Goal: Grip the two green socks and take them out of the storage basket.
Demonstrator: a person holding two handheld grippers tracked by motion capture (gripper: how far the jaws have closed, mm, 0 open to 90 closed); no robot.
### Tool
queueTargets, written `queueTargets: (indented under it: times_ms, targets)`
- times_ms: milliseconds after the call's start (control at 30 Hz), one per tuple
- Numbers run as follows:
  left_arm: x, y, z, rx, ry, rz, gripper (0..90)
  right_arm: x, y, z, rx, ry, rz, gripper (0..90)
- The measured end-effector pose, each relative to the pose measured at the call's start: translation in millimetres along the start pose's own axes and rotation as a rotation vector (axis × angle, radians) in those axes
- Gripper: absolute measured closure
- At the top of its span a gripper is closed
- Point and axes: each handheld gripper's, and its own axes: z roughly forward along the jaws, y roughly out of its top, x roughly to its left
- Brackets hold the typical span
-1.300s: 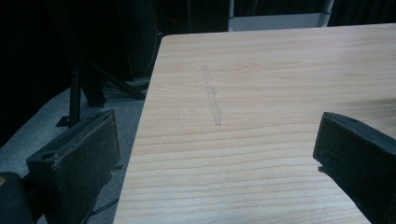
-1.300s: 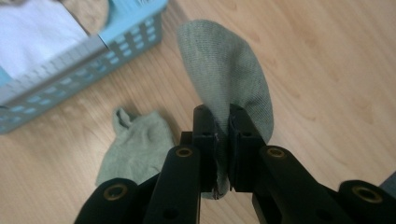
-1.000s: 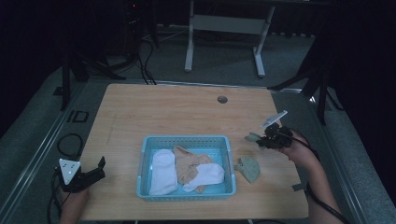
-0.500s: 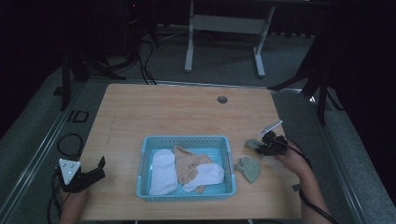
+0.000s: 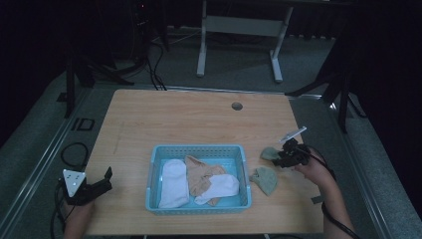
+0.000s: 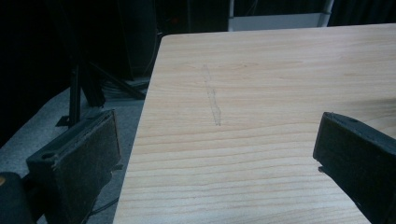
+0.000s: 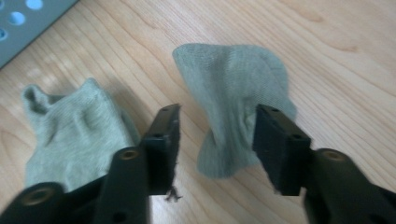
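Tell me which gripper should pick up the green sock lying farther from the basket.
Right. The right gripper is open with its jaws on either side of that green sock. The left gripper sits open at the table's far corner, beyond the basket.

Blue basket point(image 5: 199, 150), white sock point(image 5: 173, 182)

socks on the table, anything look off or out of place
Two green socks lie outside the blue basket, on the table to its right: one flat, the other bunched between the right claw's open jaws. The rest sit inside the basket.
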Motion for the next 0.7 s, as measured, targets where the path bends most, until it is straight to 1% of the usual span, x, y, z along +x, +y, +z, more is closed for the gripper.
queueTargets:
  times_ms: [100,167,233,300,333,467,500,567,633,700]
  targets:
    - [-0.2,0.0,0.0,0.0,0.001,0.001,0.3,1.8,-6.2,-8.9,-0.037,-0.014,0.006,42.3]
    - [-0.1,0.0,0.1,0.0,0.002,0.0,0.3,2.3,-11.9,-13.4,-0.057,-0.02,0.023,39.1]
    - [-0.2,0.0,0.1,0.001,0.002,0.0,0.3,2.2,-18.6,-16.8,-0.078,-0.026,0.043,38.6]
    - [-0.2,0.1,0.1,0.003,0.003,0.002,0.3,0.8,-26.1,-19.9,-0.108,-0.014,0.081,37.3]
    - [-0.2,0.1,0.1,0.002,0.003,0.002,0.3,-0.3,-30.0,-21.0,-0.117,-0.006,0.103,35.2]
    - [-0.3,0.1,0.1,0.002,0.003,0.002,0.3,-2.2,-45.2,-24.1,-0.185,-0.006,0.169,27.9]
    - [-0.2,0.1,0.2,0.002,0.003,0.002,0.3,-3.0,-48.8,-24.2,-0.199,-0.004,0.184,28.0]
    - [-0.3,0.1,0.1,0.003,0.003,0.002,0.3,-4.4,-55.2,-23.8,-0.226,-0.005,0.206,27.9]
    - [-0.3,0.1,0.0,0.002,0.003,0.001,0.3,-5.1,-61.2,-22.6,-0.236,-0.017,0.227,25.8]
    - [-0.3,0.0,0.1,0.001,0.002,0.0,0.3,-5.6,-67.8,-21.8,-0.265,-0.028,0.243,22.8]
